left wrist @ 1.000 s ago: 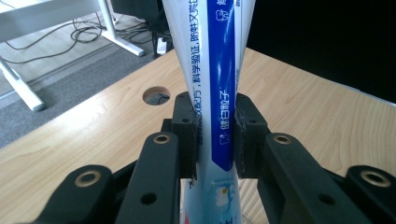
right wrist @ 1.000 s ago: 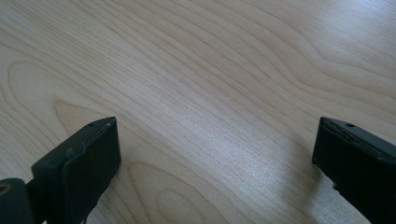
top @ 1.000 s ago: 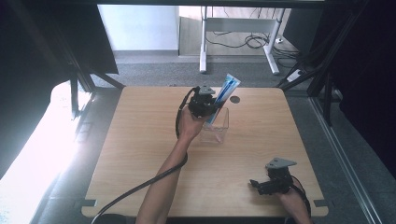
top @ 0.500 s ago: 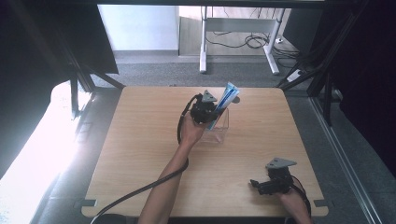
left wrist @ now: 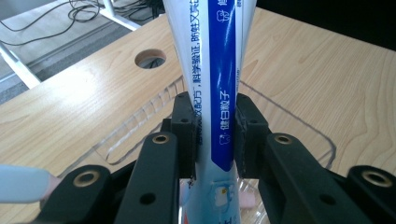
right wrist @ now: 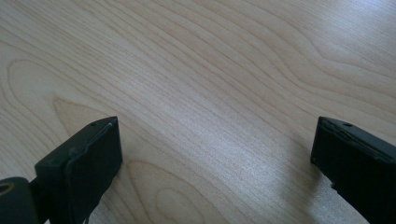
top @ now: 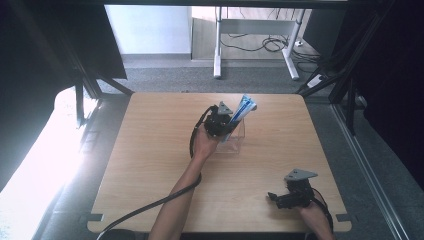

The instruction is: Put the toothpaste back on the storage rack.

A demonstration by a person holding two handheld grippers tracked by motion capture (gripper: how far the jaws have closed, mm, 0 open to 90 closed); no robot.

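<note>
The left gripper [top: 223, 121] holds a toothpaste tube [left wrist: 215, 93] over a clear plastic box [top: 235, 140] that sits near the far middle of the worktop [top: 150, 165]. Its fingers [left wrist: 183, 126] are clamped on the tube, one on each side, about halfway along it. In the high view the tube [top: 241, 111] tilts up and away to the right, with its low end down at the box. In the left gripper view the low end of the tube is already between the clear walls of the box [left wrist: 299, 126]. So the step in hand looks like putting the tube into the box. Next, the person most likely has to lower the tube a bit more, let it lean on a wall or lie down, and then let the fingers come apart. If they let go too soon, the tube could tip out over the rim. The tube is white with a blue stripe, and it has Chinese writing on it; the words are too hard to read fully. The right gripper [top: 290, 199] rests near the front right corner of the worktop, well apart from the box. Its fingers [right wrist: 79, 163] are wide apart with only bare wood between them.
</note>
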